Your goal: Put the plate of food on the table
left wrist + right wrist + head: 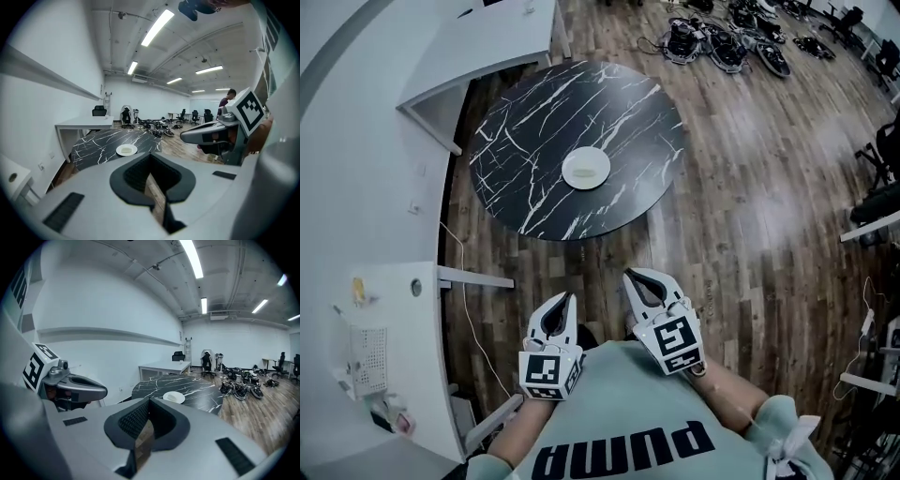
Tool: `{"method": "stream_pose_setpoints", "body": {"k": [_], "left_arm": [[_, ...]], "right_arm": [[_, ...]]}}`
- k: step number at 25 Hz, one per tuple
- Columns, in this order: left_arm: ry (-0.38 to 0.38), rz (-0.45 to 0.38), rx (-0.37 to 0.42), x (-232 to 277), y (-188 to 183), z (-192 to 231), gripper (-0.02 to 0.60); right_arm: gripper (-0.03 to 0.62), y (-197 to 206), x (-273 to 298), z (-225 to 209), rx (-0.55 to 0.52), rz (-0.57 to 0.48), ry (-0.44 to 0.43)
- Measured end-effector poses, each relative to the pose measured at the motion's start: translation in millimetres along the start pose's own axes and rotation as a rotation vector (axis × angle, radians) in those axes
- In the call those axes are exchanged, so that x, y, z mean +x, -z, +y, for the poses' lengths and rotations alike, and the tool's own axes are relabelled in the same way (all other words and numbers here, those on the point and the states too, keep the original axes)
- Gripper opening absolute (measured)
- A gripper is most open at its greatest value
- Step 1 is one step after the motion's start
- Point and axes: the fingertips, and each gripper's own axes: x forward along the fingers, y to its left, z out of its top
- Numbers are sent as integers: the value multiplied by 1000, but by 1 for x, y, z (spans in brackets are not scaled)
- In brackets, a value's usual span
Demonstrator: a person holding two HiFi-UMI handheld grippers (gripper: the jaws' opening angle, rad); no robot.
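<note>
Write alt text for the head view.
A white plate of food sits near the middle of a round black marbled table. Nearer the camera, the left claw and right claw are held close to the person's chest, both shut and empty, short of the table.

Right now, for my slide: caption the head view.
Plate on marbled table; left gripper and right gripper shut, held short.

The left tongs [150, 159] are closed and empty. Beyond them, a white plate [126, 150] sits on the round black counter [98, 143], with the right tongs [199, 135] alongside.
</note>
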Motion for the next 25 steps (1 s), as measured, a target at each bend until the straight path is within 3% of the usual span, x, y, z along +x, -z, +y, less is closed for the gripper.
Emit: {"method": "stream_pose_setpoints", "body": {"k": [8,25], "left_arm": [[-27,-28,-22,-1,4,-13,6],[-10,-20,-7,21,6,-27,6]], "right_arm": [[9,9,-18,-7,-18,-6,15],[8,24,-33,-30,1,-11,57]]}}
